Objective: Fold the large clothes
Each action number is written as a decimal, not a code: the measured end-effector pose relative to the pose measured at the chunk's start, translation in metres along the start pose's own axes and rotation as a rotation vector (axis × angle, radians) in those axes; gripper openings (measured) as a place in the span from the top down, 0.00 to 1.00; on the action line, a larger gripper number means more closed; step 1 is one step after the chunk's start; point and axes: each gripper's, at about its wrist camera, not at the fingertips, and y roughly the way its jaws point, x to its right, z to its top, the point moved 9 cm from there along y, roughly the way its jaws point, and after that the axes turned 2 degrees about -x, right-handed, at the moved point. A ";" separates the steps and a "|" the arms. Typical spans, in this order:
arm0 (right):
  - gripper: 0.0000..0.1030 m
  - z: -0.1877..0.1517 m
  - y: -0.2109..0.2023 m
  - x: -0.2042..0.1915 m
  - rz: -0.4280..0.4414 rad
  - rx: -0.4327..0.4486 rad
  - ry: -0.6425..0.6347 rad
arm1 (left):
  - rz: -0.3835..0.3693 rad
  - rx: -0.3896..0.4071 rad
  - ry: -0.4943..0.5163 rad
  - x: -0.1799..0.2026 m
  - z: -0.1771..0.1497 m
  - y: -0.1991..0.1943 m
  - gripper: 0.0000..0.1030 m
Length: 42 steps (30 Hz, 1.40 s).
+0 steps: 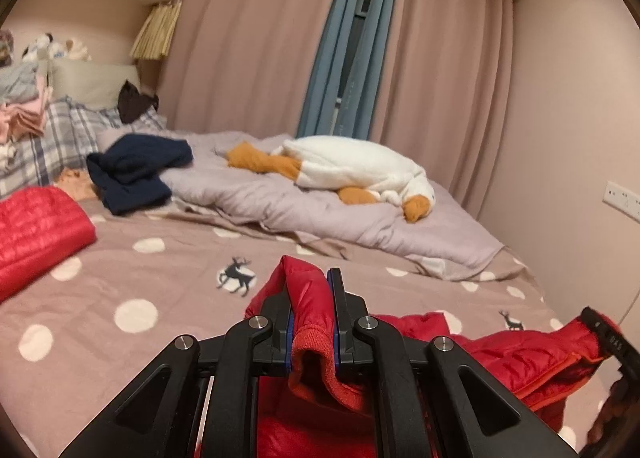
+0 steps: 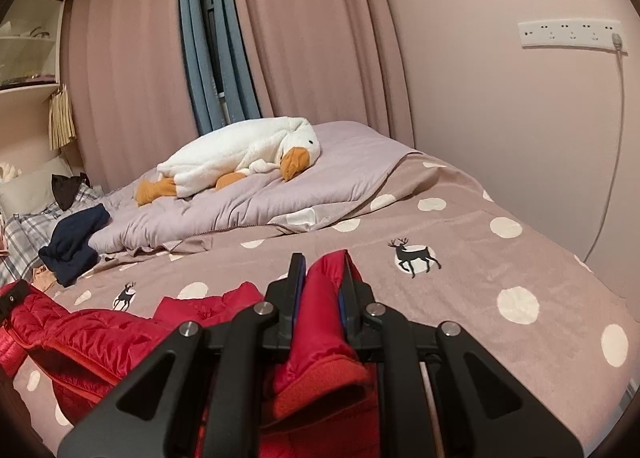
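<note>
Red quilted puffer jacket (image 1: 508,358) strung sideways above polka-dot deer-print bedspread (image 1: 132,282), no readable writing, left gripper (image 1: 310,290) clamped on one ribbed cuff, right gripper (image 2: 322,278) clamped on another cuff.

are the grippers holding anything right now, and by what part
Both hold the red puffer jacket. The left gripper and the right gripper are each shut on a sleeve end, just above its ribbed cuff.
</note>
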 end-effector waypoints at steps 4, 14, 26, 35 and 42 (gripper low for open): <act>0.85 0.003 0.014 -0.001 0.011 -0.001 0.002 | 0.009 -0.007 -0.010 -0.001 0.001 0.013 0.93; 0.83 -0.003 0.029 -0.002 -0.031 -0.041 -0.062 | 0.009 -0.050 -0.006 -0.004 -0.005 0.025 0.93; 0.82 -0.008 0.031 -0.002 -0.059 -0.060 -0.048 | 0.011 -0.053 -0.043 -0.004 -0.007 0.030 0.93; 0.80 -0.015 0.037 0.004 -0.064 -0.087 -0.024 | 0.034 -0.060 -0.024 -0.004 -0.011 0.031 0.92; 0.78 -0.017 0.039 0.005 -0.055 -0.091 -0.012 | 0.033 -0.075 -0.051 -0.008 -0.011 0.032 0.83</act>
